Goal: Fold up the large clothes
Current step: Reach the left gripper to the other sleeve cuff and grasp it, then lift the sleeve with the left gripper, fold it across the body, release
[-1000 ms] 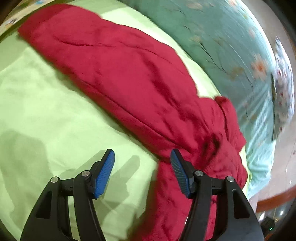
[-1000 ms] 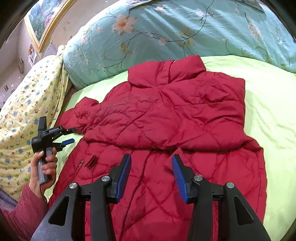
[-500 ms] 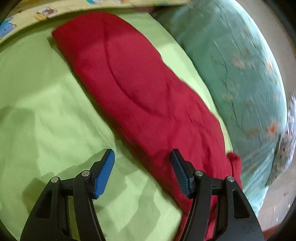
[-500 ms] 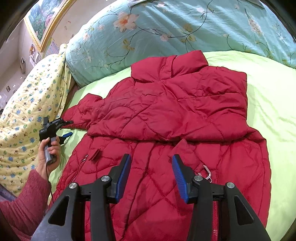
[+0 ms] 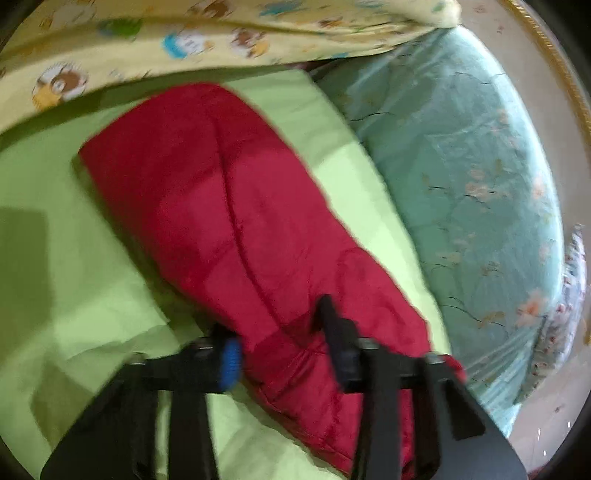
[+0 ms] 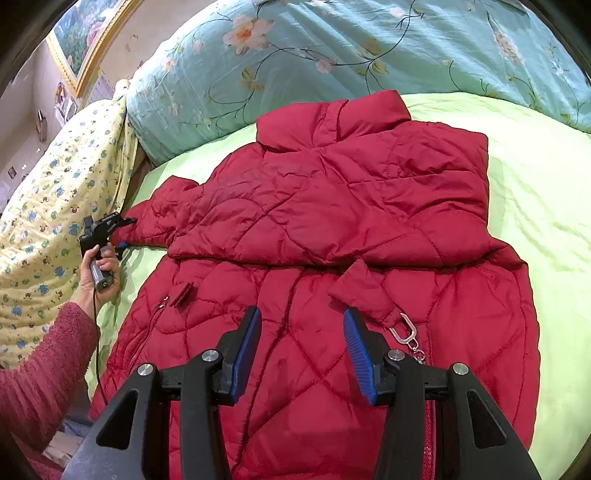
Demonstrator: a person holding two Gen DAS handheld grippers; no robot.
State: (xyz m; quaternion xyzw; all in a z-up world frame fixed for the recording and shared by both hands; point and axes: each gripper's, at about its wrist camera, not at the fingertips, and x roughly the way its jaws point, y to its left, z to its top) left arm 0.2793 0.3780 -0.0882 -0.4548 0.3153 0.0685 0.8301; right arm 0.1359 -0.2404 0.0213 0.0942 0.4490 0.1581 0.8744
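Note:
A red quilted jacket (image 6: 332, 221) lies on the light green bed sheet (image 6: 535, 206), collar toward the pillows, one sleeve folded across its chest. My right gripper (image 6: 301, 350) is open and empty, hovering over the jacket's lower front. My left gripper (image 5: 280, 343) is open with its jaws on either side of the jacket's outstretched sleeve (image 5: 229, 221) near the cuff; this view is blurred. In the right wrist view the left gripper (image 6: 110, 229) sits at the sleeve's end, held by a hand.
A teal floral duvet (image 6: 332, 48) lies behind the jacket. A yellow patterned quilt (image 6: 48, 192) is piled at the left. A metal clip (image 6: 406, 332) hangs on the jacket's front. A framed picture (image 6: 85, 33) hangs on the wall.
My left gripper has travelled along the sleeve to its cuff end and now straddles it. My right gripper has pulled back slightly, showing more of the jacket's lower front.

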